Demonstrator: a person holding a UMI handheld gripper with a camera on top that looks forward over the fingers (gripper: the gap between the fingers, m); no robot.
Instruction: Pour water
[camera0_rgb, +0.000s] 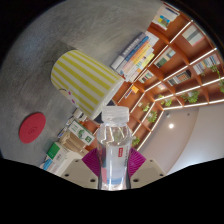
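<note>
Item: one clear plastic water bottle (116, 148), white-capped, with a red-and-white label band around its middle; it stood between the fingers of the tongs (113, 168), whose magenta pads (92, 161) pressed against it on both sides, so the tongs were clamped on the bottle. The view was strongly tilted. Item: one paper cup (86, 80) with yellow and white vertical stripes, beyond the bottle and up to its left, its rim facing away from the bottle's cap. Item: one red round lid or disc (33, 125), lying flat on the grey speckled tabletop (40, 60), well to the left of the bottle and below the cup. Item: lit wooden shelving (178, 70) to the right of the bottle and behind it, holding books or boxes and some green plants. Item: small packaged goods (68, 145) just left of the bottle; contents could not be told.
</note>
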